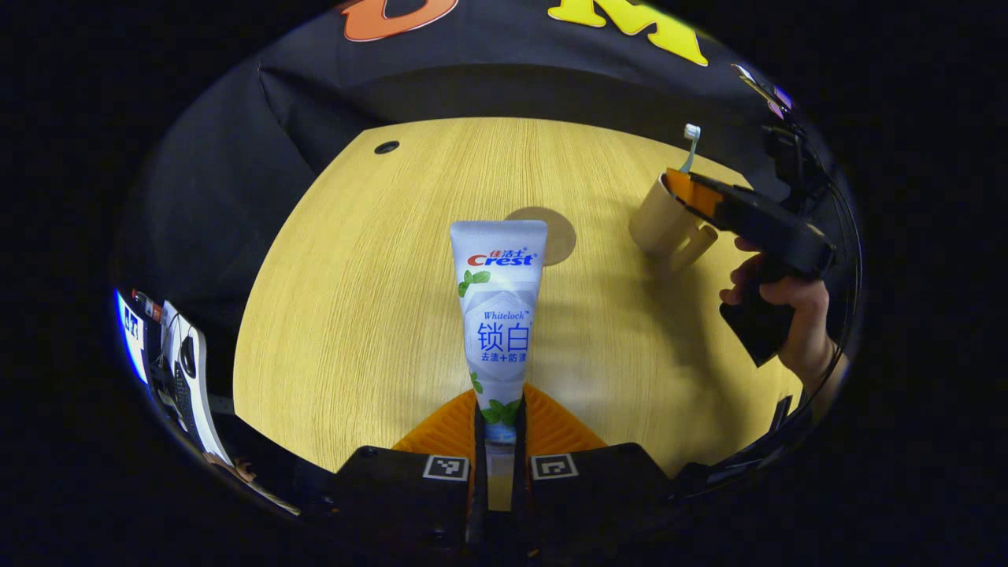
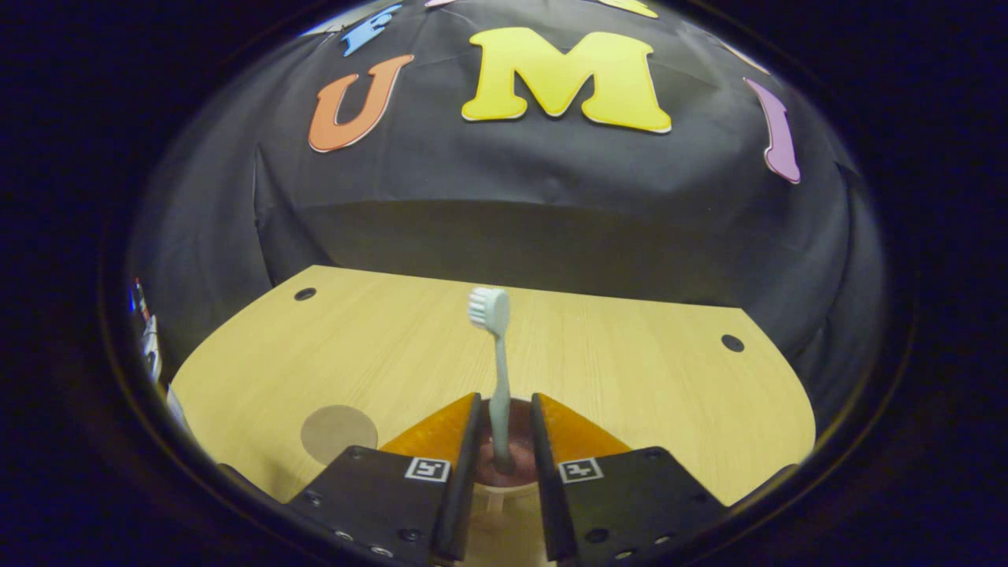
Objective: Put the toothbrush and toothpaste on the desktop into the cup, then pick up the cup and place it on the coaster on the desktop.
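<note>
Left gripper (image 1: 498, 441) jaws clamped on the toothpaste tube (image 1: 499, 315), held above the worktop (image 1: 354, 315) — coaster (image 1: 554, 234) just beyond. Right gripper (image 2: 499, 441) jaws closed around the toothbrush (image 2: 496, 370) — bristles up, base in the cup (image 2: 504, 465).

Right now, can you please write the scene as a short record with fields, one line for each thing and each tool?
toothpaste: white plastic toothpaste tube, held above the desktop, clamped at its lower end
left tool: shut on the tube
toothbrush: pale toothbrush, upright inside the cup, bristle head on top
cup: beige round cup with handle, on the desktop
right tool: fingers either side of the toothbrush, at the cup rim; contact unclear
coaster: brown round coaster, bare
desktop: light wooden desktop
</note>
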